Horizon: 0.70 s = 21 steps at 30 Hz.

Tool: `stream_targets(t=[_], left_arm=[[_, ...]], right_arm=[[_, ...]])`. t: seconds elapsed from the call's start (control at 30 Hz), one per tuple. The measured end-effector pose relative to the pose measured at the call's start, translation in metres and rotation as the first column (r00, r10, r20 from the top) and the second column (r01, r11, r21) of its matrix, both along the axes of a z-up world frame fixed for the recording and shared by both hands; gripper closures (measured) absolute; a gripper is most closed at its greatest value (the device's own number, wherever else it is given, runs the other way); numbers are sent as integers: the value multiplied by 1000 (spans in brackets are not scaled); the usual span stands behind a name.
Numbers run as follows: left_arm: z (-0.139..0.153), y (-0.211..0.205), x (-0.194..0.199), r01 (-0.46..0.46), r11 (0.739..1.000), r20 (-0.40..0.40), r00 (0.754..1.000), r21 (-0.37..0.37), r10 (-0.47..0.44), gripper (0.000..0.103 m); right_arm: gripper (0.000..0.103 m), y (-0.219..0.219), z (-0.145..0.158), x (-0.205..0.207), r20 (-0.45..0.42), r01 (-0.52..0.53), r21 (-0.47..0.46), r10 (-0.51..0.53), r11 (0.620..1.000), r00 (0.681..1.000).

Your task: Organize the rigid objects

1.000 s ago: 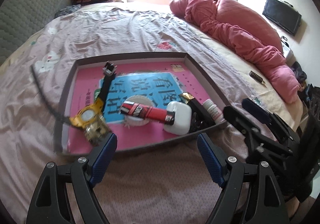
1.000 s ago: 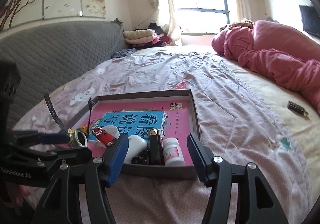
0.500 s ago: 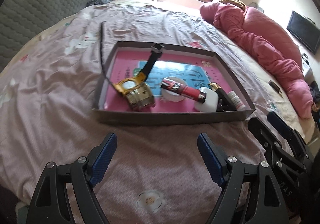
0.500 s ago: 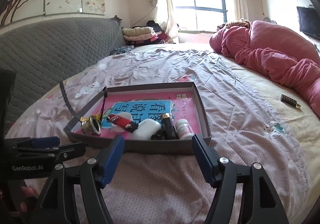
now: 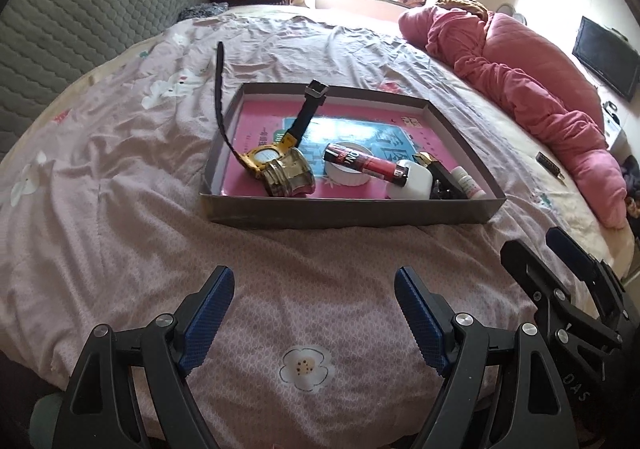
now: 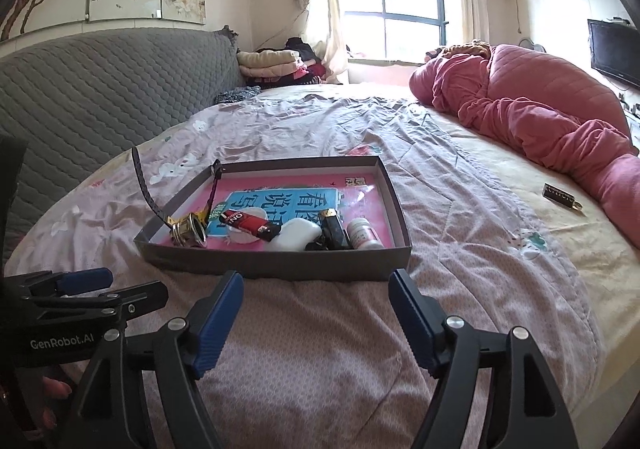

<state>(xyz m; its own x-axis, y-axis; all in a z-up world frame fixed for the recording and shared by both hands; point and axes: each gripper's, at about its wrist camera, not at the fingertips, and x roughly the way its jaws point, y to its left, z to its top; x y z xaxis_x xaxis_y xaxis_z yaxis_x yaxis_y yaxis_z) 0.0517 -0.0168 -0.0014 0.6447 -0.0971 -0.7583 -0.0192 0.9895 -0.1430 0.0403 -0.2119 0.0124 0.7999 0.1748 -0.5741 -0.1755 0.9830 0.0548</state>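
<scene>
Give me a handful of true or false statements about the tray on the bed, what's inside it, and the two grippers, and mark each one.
1. Both grippers are open and hold nothing. True: the left gripper and the right gripper hang above the bedspread short of the tray.
2. The yellow watch lies outside the tray. False: its case sits inside, and only one strap sticks out over the rim.
3. The red tube rests across a white tape roll. True.
4. The small white bottle stands upright. False: it lies on its side.
5. A small dark object lies on the bed outside the tray. True.
</scene>
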Motion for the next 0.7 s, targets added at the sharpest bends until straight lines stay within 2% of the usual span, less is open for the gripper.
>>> stream_targets(t=[0.5,0.7], left_arm=[[-9,-2,-18,-9,1000,-11,1000,-9,9,19],[-10,5,-22,-48,999,-4,999,0,48,19]], right_arm=[[29,2,-5,-14,-34,10,-12,-11,1000,999],[29,2,-4,-17,-37,16,-15,-16,1000,999]])
